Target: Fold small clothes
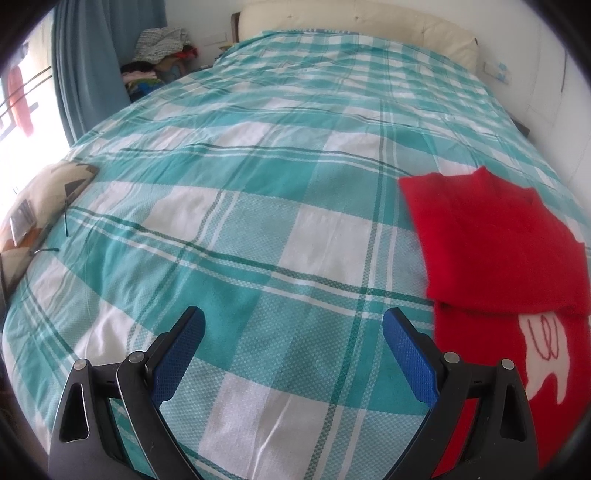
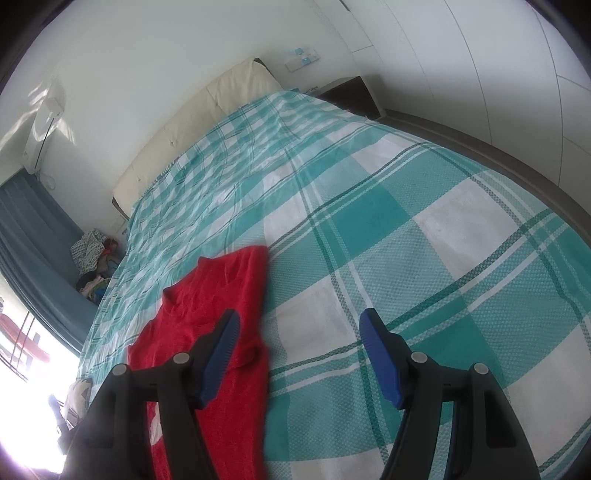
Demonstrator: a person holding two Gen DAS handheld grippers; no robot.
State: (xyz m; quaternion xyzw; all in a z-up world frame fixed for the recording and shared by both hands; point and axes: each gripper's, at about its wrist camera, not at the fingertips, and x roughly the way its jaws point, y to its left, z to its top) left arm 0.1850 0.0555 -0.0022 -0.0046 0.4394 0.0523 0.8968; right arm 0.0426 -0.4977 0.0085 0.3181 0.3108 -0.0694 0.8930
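A small red sweater (image 1: 495, 240) lies flat on the teal-and-white checked bedspread (image 1: 258, 221), its upper part folded over and a white motif showing lower down. My left gripper (image 1: 293, 325) hovers open over bare bedspread, the sweater just right of its right finger. In the right wrist view the same red sweater (image 2: 218, 306) lies to the left. My right gripper (image 2: 299, 328) is open above the bed, its left finger (image 2: 221, 343) over the sweater's right edge, with nothing held.
A patterned cushion (image 1: 40, 206) with a phone on it lies at the bed's left edge. A cream headboard (image 1: 354, 26) stands at the far end. A pile of clothes (image 1: 159, 55) sits by blue curtains (image 1: 85, 62). A dark nightstand (image 2: 351, 94) stands at the bed's far right.
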